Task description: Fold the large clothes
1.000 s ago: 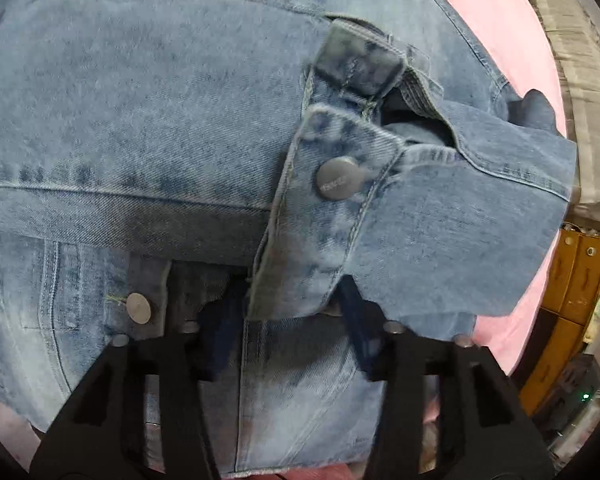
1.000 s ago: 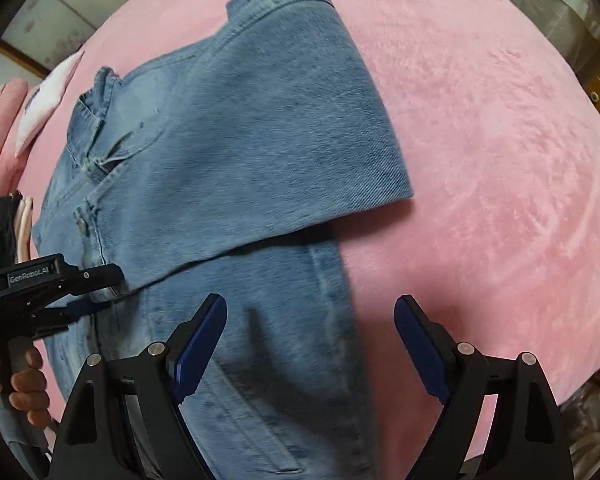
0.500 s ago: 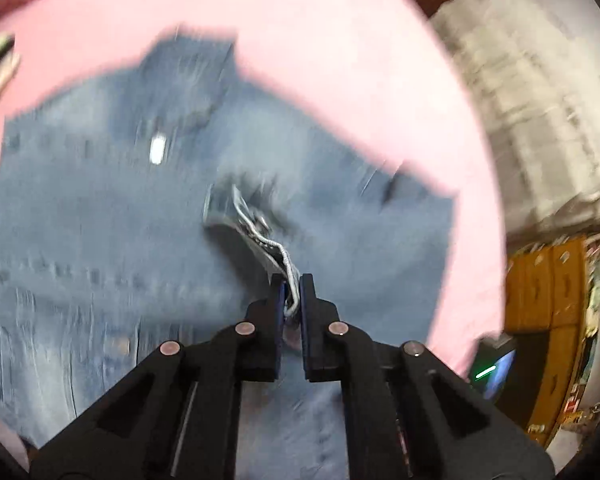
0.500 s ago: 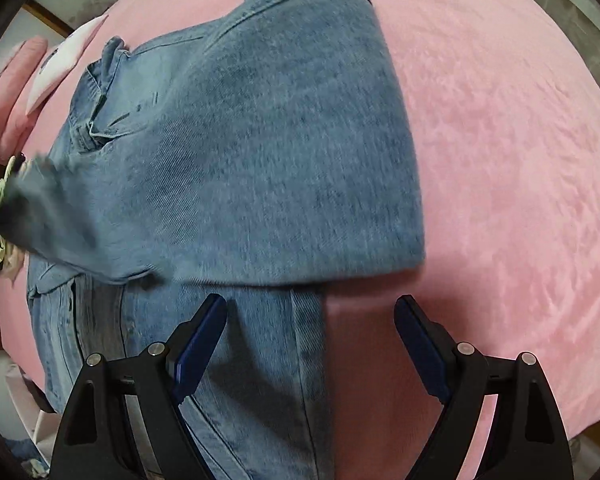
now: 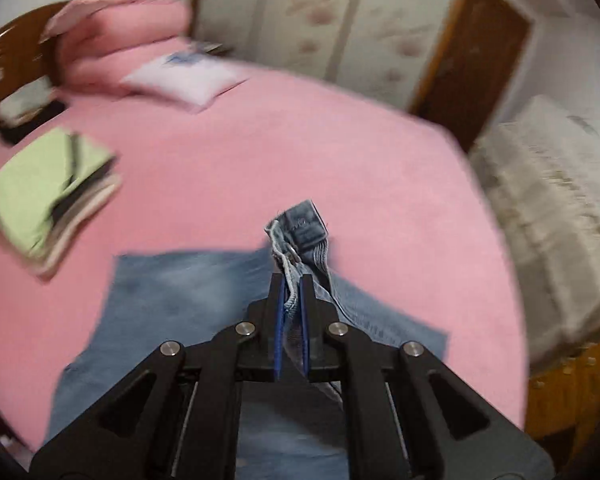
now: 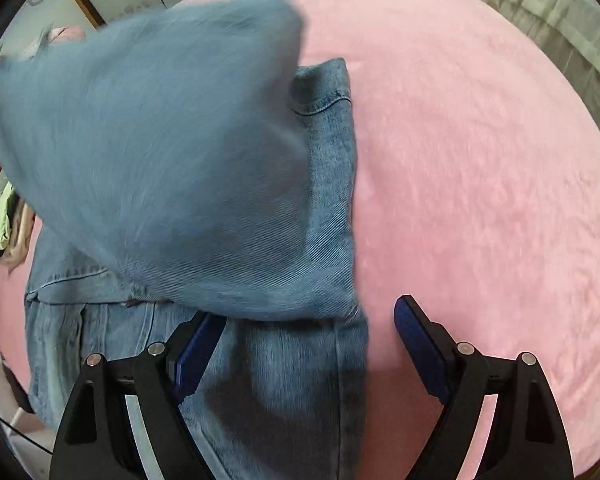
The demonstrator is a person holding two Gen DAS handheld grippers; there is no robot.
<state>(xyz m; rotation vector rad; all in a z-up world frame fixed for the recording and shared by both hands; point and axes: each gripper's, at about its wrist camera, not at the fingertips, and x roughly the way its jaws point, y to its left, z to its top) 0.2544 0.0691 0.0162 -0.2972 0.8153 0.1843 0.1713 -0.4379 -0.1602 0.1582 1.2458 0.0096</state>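
Left gripper jaws clamped sleeve cuff, lifted it off denim jacket.

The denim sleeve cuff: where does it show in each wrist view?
Left wrist: sleeve cuff at centre, sticking up from the shut left hand-held gripper.
Right wrist: the cuff is not discernible; only the blurred raised sleeve, upper left.
Shared landmark: pink bedspread.

The denim jacket lies on the bed; a stack of folded clothes sits left of it, pillows behind it.
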